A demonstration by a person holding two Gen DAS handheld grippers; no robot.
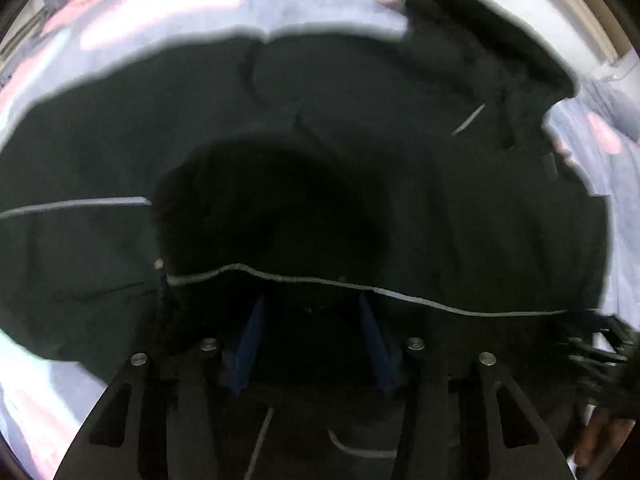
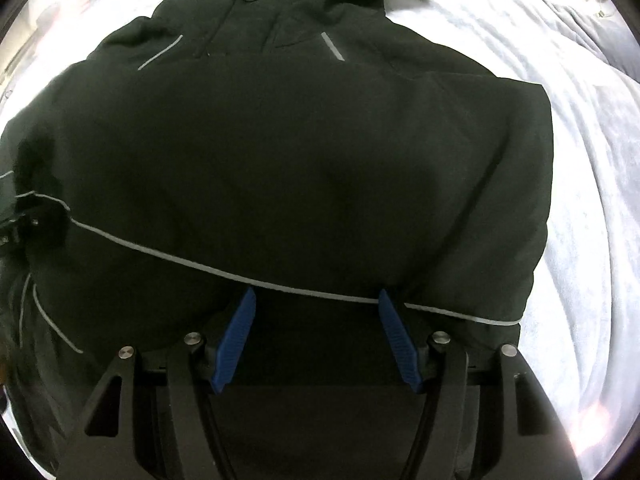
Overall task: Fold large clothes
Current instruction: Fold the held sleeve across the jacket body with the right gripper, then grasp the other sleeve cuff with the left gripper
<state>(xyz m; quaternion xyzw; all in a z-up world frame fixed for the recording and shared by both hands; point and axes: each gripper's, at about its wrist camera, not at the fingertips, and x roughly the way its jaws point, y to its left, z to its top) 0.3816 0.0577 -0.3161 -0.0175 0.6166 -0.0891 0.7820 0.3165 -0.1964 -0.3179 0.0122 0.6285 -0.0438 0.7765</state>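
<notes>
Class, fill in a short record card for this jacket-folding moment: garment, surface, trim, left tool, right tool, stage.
garment: black hooded jacket, lying front up, hood at the far end
surface: pale grey bedcover with pink patches
trim: thin grey piping line along the near hem edge
left tool: left tool at the hem, blue pads apart, fabric edge lying across their tips
right tool: right tool at the hem, blue pads apart, piping running across their tips
stage: both tools at the bottom hem; whether either grips the fabric cannot be told

no text, label, brand or number can be read on anything in either view.
</notes>
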